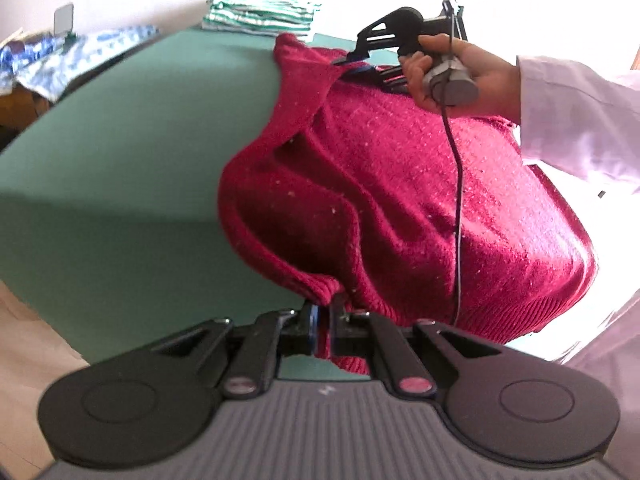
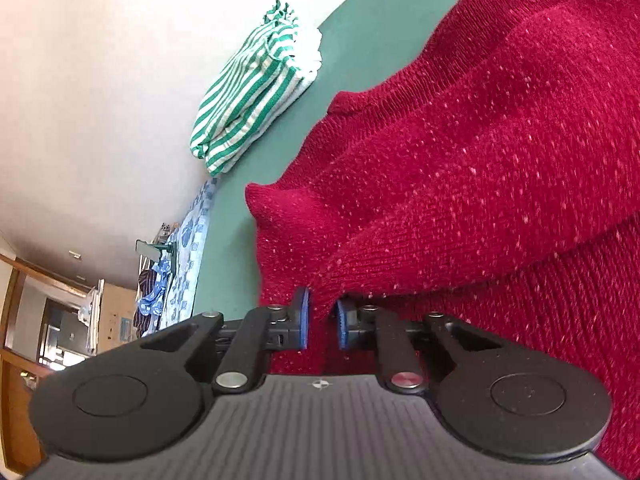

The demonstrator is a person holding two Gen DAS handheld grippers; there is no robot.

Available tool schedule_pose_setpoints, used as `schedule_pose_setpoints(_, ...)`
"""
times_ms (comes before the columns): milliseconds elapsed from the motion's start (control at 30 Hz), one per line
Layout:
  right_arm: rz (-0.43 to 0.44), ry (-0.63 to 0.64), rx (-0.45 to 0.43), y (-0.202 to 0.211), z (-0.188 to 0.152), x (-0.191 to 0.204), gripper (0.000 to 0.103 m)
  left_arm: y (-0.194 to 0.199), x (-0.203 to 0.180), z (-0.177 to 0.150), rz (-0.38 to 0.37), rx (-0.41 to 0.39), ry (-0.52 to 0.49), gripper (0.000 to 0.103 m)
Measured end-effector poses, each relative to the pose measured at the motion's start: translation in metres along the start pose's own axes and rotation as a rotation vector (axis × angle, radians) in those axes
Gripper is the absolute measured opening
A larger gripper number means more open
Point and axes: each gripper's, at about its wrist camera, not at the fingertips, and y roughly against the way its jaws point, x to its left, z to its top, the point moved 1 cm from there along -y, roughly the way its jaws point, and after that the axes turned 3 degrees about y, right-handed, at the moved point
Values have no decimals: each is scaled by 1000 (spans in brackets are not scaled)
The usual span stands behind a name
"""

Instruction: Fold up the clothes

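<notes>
A red knitted sweater (image 1: 400, 184) lies bunched on the green table (image 1: 120, 160). My left gripper (image 1: 325, 316) is shut on the sweater's ribbed edge at the near side. In the left wrist view a hand holds my right gripper (image 1: 360, 65) at the sweater's far end, its tips against the cloth. The right wrist view shows the right gripper (image 2: 322, 322) with its blue pads (image 2: 304, 320) pinching a fold of the red sweater (image 2: 480, 160), which fills the right half of that view.
A folded green-and-white striped garment (image 1: 260, 16) (image 2: 248, 96) rests at the table's far edge by the white wall. A blue-and-white patterned cloth (image 1: 68, 60) (image 2: 192, 248) lies beyond the table's left side. A white sleeve (image 1: 580, 120) enters from the right.
</notes>
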Motion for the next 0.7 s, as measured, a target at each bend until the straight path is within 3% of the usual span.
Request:
schedule_pose_setpoints(200, 31, 88, -23, 9, 11, 12, 14, 9, 7, -13, 58, 13, -9, 1)
schedule_pose_setpoints(433, 71, 158, -42, 19, 30, 27, 14, 19, -5, -9, 148, 53, -132, 1)
schedule_pose_setpoints(700, 31, 276, -14, 21, 45, 21, 14, 30, -45, -1, 53, 65, -119, 1)
